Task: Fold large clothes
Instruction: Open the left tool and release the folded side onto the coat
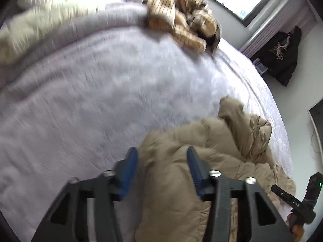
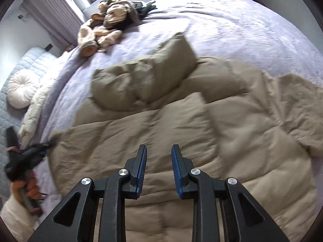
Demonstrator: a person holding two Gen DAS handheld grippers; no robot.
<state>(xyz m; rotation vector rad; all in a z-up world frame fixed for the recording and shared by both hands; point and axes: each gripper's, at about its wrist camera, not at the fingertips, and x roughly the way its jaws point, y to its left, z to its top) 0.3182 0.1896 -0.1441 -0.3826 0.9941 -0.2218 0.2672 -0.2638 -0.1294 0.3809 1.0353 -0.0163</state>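
Note:
A tan puffer jacket (image 2: 181, 125) lies spread on the lavender bed (image 2: 232, 26), one sleeve (image 2: 145, 76) folded across its upper part. In the left wrist view the jacket (image 1: 181, 161) lies bunched at the lower right. My left gripper (image 1: 162, 155) is open, its blue pads either side of the jacket's edge, just above it. It also shows at the jacket's left edge in the right wrist view (image 2: 38, 151). My right gripper (image 2: 159, 151) is open and empty above the jacket's lower middle.
A heap of beige striped and dark clothes (image 1: 181, 18) (image 2: 107, 20) lies at the far side of the bed. A cream blanket (image 1: 30, 26) and a round white cushion (image 2: 20, 88) lie near the headboard. Dark bags (image 1: 282, 54) stand by the wall.

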